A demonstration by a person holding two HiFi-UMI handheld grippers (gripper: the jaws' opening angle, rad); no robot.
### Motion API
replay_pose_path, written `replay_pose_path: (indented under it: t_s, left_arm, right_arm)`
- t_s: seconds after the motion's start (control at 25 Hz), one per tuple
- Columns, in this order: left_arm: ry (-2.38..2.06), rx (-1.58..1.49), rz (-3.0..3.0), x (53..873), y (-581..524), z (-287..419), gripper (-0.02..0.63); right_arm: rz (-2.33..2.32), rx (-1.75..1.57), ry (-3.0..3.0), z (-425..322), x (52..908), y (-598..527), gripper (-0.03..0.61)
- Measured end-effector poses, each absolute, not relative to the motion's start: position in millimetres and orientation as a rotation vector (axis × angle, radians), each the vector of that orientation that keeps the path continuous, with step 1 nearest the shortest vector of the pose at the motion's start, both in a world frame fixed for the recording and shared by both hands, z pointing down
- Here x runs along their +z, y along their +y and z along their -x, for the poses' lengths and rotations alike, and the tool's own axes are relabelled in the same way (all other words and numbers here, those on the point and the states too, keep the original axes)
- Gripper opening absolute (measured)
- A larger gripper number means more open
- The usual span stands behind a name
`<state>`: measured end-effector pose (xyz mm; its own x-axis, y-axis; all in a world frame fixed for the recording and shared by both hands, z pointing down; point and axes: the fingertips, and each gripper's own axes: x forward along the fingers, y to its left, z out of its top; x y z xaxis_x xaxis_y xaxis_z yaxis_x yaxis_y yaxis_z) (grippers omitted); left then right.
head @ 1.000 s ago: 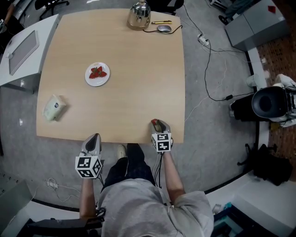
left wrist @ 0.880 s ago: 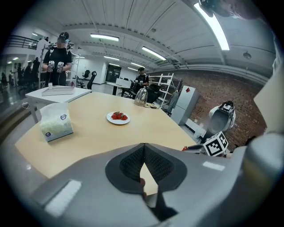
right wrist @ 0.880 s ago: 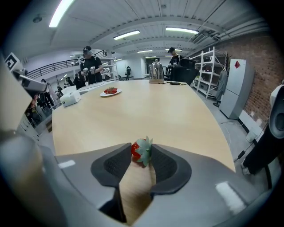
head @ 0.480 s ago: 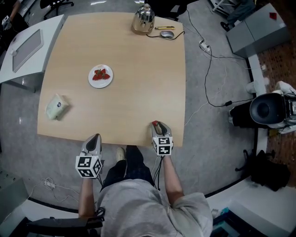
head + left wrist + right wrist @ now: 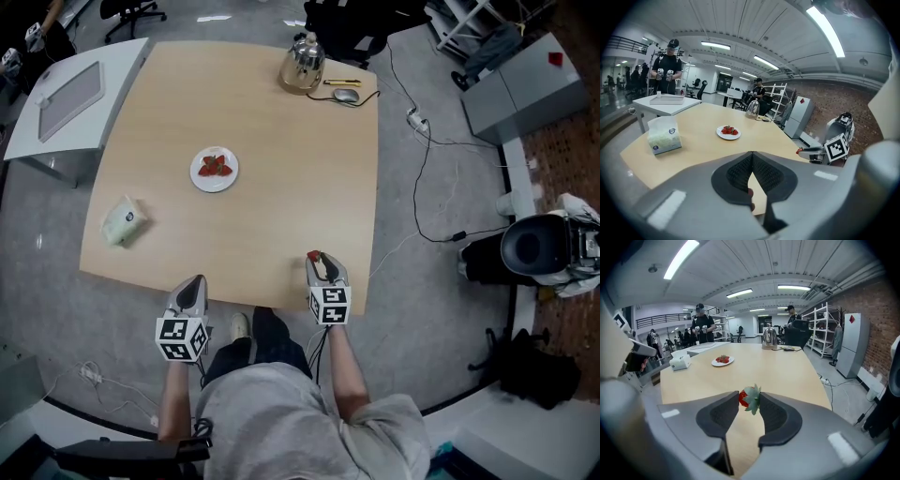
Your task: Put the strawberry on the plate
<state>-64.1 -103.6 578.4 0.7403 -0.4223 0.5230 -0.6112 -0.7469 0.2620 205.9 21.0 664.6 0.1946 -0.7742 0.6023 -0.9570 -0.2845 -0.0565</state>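
Right fingers (image 5: 774, 415) pinching strawberry (image 5: 746, 399) at tips, left fingers (image 5: 767, 175) pressed together

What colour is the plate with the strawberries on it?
The plate is white; the head view shows it best.

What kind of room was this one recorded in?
Likely an open-plan lab or workshop: red brick wall, white metal shelving racks, another person standing, holding two devices.
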Motion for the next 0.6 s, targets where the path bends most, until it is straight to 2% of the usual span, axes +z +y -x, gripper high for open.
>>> replay_pose_path:
  t_s: [0.6]
  left_arm:
    - [-0.900, 0.559, -2.486, 568.7, -127.2, 58.1, 0.020]
  right_arm:
    - [-2.100, 0.626, -1.859, -203.2, 593.5, -65.8, 0.145]
